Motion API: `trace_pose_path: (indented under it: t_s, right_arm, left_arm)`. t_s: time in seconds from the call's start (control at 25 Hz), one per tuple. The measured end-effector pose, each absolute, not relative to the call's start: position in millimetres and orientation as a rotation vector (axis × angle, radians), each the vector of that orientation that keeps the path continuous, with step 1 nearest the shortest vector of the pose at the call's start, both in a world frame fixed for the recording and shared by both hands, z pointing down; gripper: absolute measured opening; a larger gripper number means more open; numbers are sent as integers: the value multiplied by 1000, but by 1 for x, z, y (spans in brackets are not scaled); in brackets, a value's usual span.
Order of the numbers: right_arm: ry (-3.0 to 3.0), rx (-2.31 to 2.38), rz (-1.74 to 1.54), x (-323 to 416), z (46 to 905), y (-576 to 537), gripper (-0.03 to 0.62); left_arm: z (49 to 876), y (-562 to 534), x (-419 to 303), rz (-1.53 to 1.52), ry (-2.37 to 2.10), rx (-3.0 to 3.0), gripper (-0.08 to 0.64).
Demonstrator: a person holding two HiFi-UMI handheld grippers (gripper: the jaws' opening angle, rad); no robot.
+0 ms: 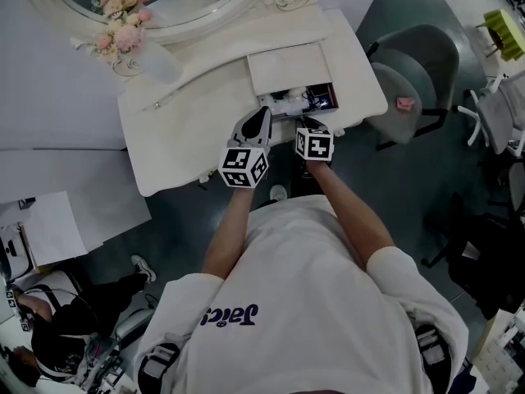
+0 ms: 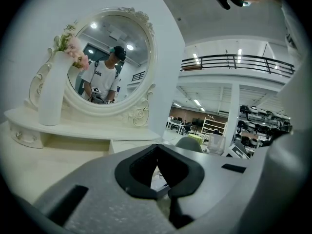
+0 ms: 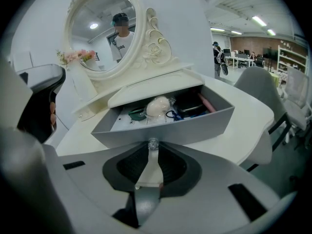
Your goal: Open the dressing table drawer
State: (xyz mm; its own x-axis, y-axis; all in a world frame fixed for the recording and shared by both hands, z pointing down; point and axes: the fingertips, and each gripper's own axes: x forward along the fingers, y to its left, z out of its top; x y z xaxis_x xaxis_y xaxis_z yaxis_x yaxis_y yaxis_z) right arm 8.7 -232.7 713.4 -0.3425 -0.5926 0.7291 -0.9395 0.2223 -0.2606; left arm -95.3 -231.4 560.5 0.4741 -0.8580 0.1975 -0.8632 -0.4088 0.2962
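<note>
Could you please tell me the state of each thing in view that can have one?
Drawer: partly open, small items inside.
Drawer knob: clamped between jaws.
Right gripper: shut on the drawer knob.
Left gripper: shut, empty.
Vase: upright, flowers in it.

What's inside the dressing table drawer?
In the drawer: a pale round bundle, a green item, blue loops, a dark case and a pink stick. The tabletop covers its back part.
</note>
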Motion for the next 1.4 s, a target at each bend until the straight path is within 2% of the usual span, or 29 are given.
trace_pose_path:
  t_s: [1.4]
  right_arm:
    - [-2020, 1441, 864, 22, 705, -196, 81]
  left_arm:
    - [565, -206, -98, 64, -1441, 2387, 15]
